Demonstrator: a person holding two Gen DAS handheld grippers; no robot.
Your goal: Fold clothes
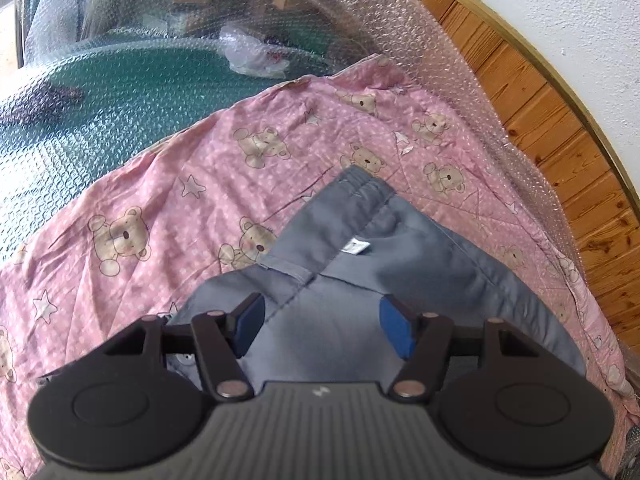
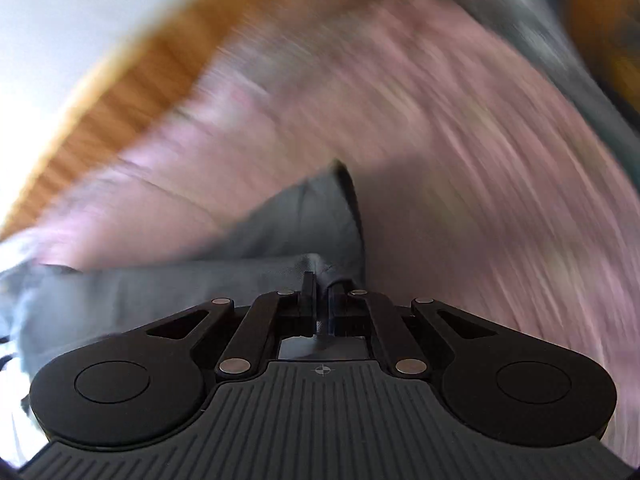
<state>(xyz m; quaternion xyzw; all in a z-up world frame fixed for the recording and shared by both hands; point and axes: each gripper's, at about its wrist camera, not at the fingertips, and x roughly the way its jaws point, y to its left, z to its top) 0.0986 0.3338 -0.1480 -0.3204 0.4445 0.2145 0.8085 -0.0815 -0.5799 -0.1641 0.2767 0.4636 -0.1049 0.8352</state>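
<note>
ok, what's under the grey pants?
The grey pants lie on a pink teddy-bear sheet, with bubble wrap continuing beyond it. Whatever sits directly under the pants is covered.

Left gripper jaws spread wide, blue pads apart. Right gripper jaws pinched nearly together; view motion-blurred.

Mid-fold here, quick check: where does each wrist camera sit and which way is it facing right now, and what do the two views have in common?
Left wrist: sits on the left tongs, looking forward and down at the grey trousers on the pink teddy-bear sheet; only its open blue-padded fingers show.
Right wrist: sits on the right tongs, facing along the sheet toward the wooden panel, heavily motion-blurred; its fingers are shut on a fold of the trousers.
Shared: trousers, pink sheet, wooden panel, white wall.
</note>
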